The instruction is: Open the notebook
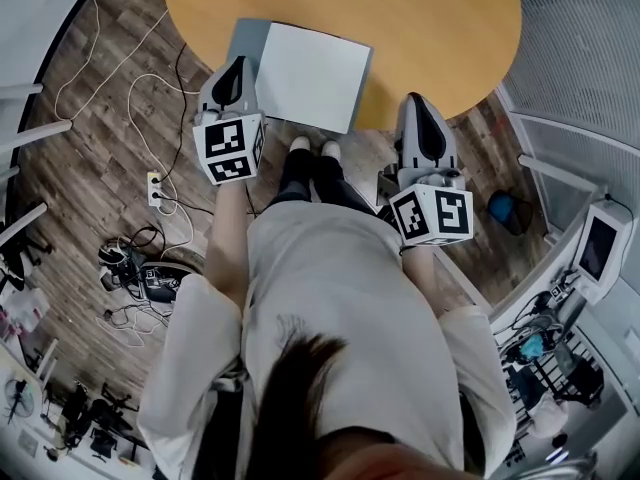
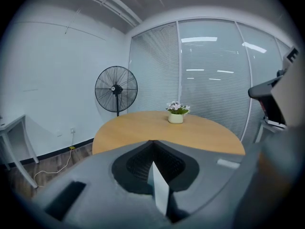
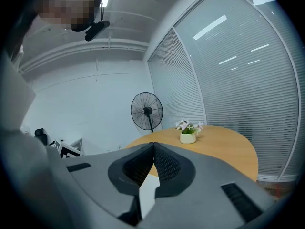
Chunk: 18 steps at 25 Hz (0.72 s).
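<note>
Honestly, the notebook (image 1: 312, 76) lies flat at the near edge of the worktop (image 1: 440, 28), left claw (image 1: 237, 63) and right claw (image 1: 416, 100) both closed on nothing and clear of it, so I'd say next the left must spread and dip to pinch its edge.

Round light-wood tabletop (image 1: 430, 28), small white pot of pale flowers (image 2: 176, 118) standing on it, black pedestal fan (image 2: 116, 88) beyond the tabletop, slatted blinds (image 2: 209, 80) on glazed wall, loose white cables (image 1: 133, 80) and white power socket (image 1: 154, 188) on wood-plank floor (image 1: 80, 198)
</note>
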{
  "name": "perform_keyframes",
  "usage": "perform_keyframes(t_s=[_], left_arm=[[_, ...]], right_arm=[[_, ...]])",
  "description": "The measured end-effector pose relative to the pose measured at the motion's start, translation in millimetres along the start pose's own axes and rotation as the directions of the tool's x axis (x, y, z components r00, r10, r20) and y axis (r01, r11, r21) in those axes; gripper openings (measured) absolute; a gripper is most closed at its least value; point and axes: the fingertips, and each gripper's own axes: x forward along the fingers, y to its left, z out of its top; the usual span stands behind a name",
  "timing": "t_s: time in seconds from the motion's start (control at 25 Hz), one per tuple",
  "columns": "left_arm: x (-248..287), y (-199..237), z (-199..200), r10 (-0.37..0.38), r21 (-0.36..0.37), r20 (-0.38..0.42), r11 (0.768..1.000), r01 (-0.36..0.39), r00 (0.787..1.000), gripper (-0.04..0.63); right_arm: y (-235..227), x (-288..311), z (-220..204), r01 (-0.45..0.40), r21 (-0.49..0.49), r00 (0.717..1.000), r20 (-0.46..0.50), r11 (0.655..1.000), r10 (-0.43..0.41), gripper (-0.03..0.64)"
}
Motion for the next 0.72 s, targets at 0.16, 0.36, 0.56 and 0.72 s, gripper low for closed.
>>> perform_keyframes(t_s=[0.16,0.36,0.56,0.72], left_arm=[[2.9,-17.8,29.3,-0.027,0.017,0.047,1.000,0.026,0.999,0.015],[-1.7,-46.5,60.6,-0.082,0.027,0.096,0.996,0.080,0.992,0.015],[-8.9,-73.9,85.7,-0.141,0.048,0.140,0.990,0.136,0.980,0.015],[-17.3,-91.7,105.1,-0.173,0.052,0.173,0.985,0.167,0.970,0.015]], right_arm=[[-8.0,-4.5,11.0,-0.005,-0.010,1.000,0.021,1.000,0.005,0.002],[-14.6,-9.6,19.4,0.005,-0.005,0.999,0.035,1.000,-0.005,0.002],[-13.6,-11.5,30.6,-0.007,-0.002,0.998,0.060,1.000,0.008,0.002],[-20.7,-16.7,42.8,0.011,-0.019,0.996,0.088,1.000,-0.010,0.002]])
